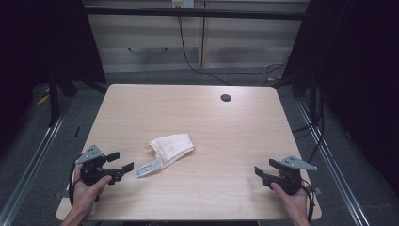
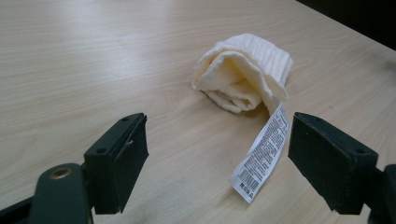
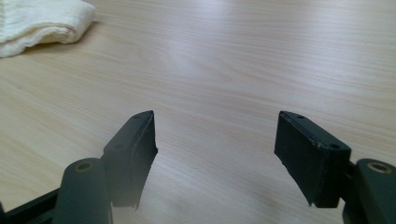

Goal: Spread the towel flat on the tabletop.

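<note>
- The cream cloth point(image 1: 171, 147) lies folded or loosely rolled on the wooden table point(image 1: 226, 136), a little left of the middle and toward the near half.
- In the left gripper view the cloth point(image 2: 245, 77) shows a ribbed outer face and softer folded layers inside, its open end turned toward the camera.
- A white care label point(image 1: 148, 168) sticks out from the cloth's near-left end and lies flat on the table; in the left gripper view the label point(image 2: 261, 156) carries small print and a barcode.
- The left gripper point(image 1: 120, 163) sits near the table's near-left corner, held by the person's left hand point(image 1: 87, 190), and points right toward the label.
- Its jaws stand wide apart with nothing between them; the label's tip lies just beyond them, not touched.
- The right gripper point(image 1: 265, 168) sits near the near-right corner, held by the right hand point(image 1: 294, 200), and points left, well apart from the cloth.
- Its jaws also stand wide, with bare table between them; in the right gripper view an edge of the cloth point(image 3: 39, 21) shows at the far left.
- A small dark round hole point(image 1: 226, 98) is in the table toward the far right.
</note>
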`<state>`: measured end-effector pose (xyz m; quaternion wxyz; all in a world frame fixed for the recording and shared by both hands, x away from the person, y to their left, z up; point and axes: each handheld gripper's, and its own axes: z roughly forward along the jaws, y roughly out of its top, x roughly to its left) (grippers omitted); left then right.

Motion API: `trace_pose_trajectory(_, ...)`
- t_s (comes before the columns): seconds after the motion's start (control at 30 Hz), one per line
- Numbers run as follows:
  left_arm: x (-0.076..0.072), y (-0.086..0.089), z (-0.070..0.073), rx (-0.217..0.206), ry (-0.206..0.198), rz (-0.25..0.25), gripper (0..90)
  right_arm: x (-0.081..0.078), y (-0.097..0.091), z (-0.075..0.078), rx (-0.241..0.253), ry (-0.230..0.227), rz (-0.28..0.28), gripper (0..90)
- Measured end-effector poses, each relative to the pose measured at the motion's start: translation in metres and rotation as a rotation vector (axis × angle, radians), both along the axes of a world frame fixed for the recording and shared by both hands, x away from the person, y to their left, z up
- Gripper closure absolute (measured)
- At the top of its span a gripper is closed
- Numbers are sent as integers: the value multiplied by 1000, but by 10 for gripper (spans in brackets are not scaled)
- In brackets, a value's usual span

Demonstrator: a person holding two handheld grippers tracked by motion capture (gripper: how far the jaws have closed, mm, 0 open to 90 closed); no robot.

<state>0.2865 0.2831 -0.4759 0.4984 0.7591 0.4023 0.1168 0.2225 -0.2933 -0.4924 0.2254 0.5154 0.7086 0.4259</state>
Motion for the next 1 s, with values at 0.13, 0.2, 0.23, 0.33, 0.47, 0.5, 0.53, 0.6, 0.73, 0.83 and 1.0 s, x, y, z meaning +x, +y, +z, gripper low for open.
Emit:
trace_pose_trajectory(0.13, 2, -4, 1, 20, -7, -12, 195, 3, 5, 1, 2, 22, 20, 287)
trace_pose_trajectory(0.2, 2, -8, 1, 25, -5, -28, 195, 3, 12, 2, 17, 42, 43, 289)
trace_pose_trajectory(0.23, 2, -10, 1, 33, -4, -35, 195, 3, 15, 2, 12, 41, 55, 305)
trace_pose_trajectory(0.33, 0, -13, 1, 60, -13, -43, 194, 6, 24, 4, 17, 51, 86, 319)
trace_pose_trajectory(0.47, -1, -12, 3, 54, -22, -38, 194, 13, 35, 7, 32, 71, 126, 333)
trace_pose_trajectory(0.5, -1, -12, 3, 54, -22, -38, 194, 14, 39, 9, 34, 77, 141, 335)
trace_pose_trajectory(0.53, -2, -12, 3, 52, -22, -39, 195, 16, 45, 10, 32, 76, 165, 341)
trace_pose_trajectory(0.6, -3, -12, 3, 53, -30, -42, 201, 19, 52, 13, 30, 75, 194, 352)
trace_pose_trajectory(0.73, -2, -14, 3, 56, -29, -48, 202, 25, 65, 14, 41, 85, 245, 376)
trace_pose_trajectory(0.83, 0, -15, 1, 63, -19, -52, 200, 37, 82, 15, 49, 99, 309, 427)
trace_pose_trajectory(1.0, 2, -11, 0, 51, -4, -32, 199, 45, 104, 24, 35, 90, 365, 477)
